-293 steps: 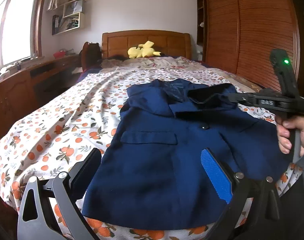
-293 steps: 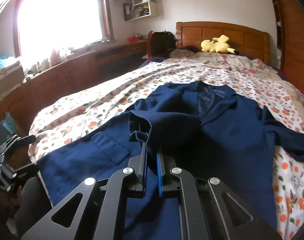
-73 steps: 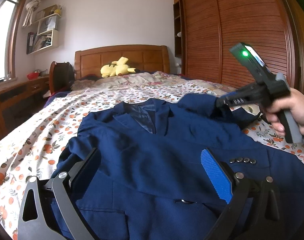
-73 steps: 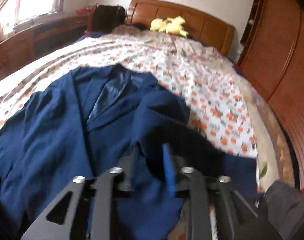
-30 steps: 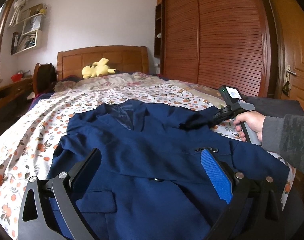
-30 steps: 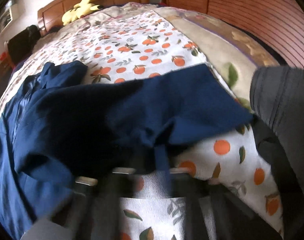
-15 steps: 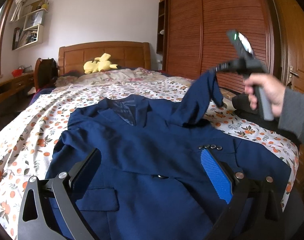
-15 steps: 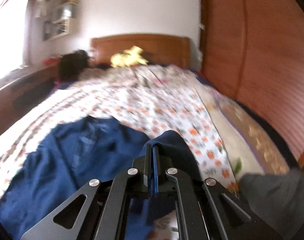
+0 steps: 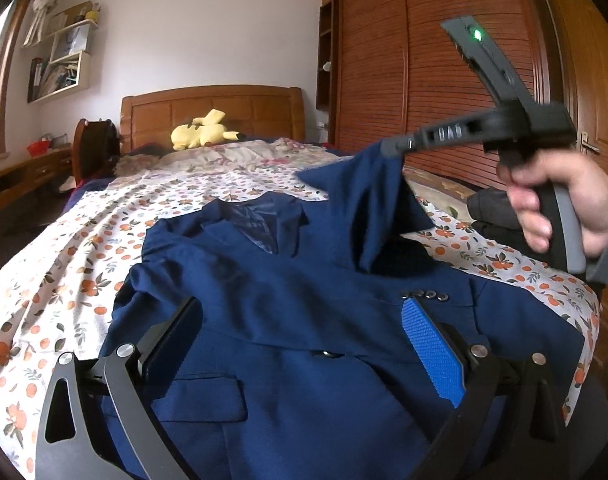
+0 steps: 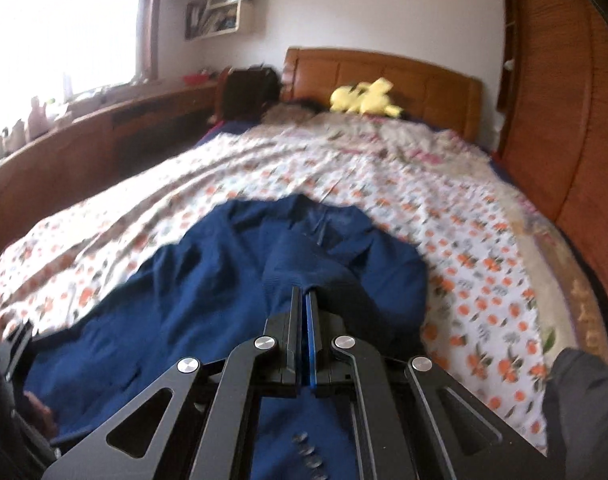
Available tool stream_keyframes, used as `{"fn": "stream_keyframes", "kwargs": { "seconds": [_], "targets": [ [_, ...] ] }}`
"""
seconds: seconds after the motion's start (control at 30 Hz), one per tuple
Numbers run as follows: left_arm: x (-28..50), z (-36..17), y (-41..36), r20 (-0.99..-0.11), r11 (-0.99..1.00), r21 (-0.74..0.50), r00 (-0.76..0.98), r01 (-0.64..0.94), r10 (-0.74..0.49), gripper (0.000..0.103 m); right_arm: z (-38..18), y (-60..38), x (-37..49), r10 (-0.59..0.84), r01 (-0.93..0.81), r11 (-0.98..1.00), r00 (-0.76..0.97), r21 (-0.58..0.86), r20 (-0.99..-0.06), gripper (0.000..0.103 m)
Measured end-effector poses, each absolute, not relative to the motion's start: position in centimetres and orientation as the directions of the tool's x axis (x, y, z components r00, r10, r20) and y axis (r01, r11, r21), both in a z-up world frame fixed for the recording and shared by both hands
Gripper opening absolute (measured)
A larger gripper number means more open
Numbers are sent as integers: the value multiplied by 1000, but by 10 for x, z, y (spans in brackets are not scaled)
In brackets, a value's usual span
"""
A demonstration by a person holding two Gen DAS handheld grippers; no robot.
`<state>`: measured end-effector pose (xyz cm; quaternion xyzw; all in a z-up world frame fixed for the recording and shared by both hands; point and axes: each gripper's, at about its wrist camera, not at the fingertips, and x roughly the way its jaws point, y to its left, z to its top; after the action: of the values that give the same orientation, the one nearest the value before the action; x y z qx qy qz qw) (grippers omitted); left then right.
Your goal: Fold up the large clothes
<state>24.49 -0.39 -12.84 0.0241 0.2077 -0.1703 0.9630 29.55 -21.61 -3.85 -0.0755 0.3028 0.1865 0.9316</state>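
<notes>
A navy blue blazer [image 9: 280,320] lies face up on the floral bedspread [image 9: 64,248], collar toward the headboard. My right gripper [image 9: 390,148] is shut on the blazer's right shoulder fabric and holds it lifted above the bed, so a fold [image 9: 368,216] hangs down from it. In the right wrist view the right gripper [image 10: 305,294] has its fingers pressed together on that blue cloth [image 10: 304,264]. My left gripper [image 9: 304,332] hovers open over the blazer's lower front, nothing between its fingers. A sleeve cuff with buttons [image 9: 424,294] lies across the blazer.
A yellow plush toy [image 9: 202,134] rests by the wooden headboard [image 9: 212,108]. A wooden wardrobe [image 9: 424,60] runs along the right side. Dark folded clothing [image 9: 492,212] sits at the bed's right edge. A desk and chair [image 9: 96,152] stand at the left.
My right gripper rose from the bed's right edge with the blazer's shoulder fabric and carried it up and inward over the blazer. The left gripper stayed where it was, open.
</notes>
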Motion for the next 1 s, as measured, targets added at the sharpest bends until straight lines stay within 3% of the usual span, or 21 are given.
{"fn": "stream_keyframes", "kwargs": {
  "seconds": [0.17, 0.3, 0.7, 1.0],
  "targets": [
    [247, -131, -4, -412, 943, -20, 857, 332, -310, 100, -81, -202, 282, 311, -427, 904, 663, -4, -681, 12],
    [250, -135, -3, -421, 948, -25, 857, 318, -298, 100, -104, -210, 271, 324, -415, 909, 635, 45, -701, 35],
    [245, -134, -12, -427, 949, -23, 855, 315, -294, 100, -136, -249, 237, 234, -356, 934, 649, -18, -724, 36],
    [236, -118, -38, -420, 944, 5, 858, 329, -297, 100, -144, -285, 215, 222, -331, 944, 679, -21, -699, 55]
  ]
}}
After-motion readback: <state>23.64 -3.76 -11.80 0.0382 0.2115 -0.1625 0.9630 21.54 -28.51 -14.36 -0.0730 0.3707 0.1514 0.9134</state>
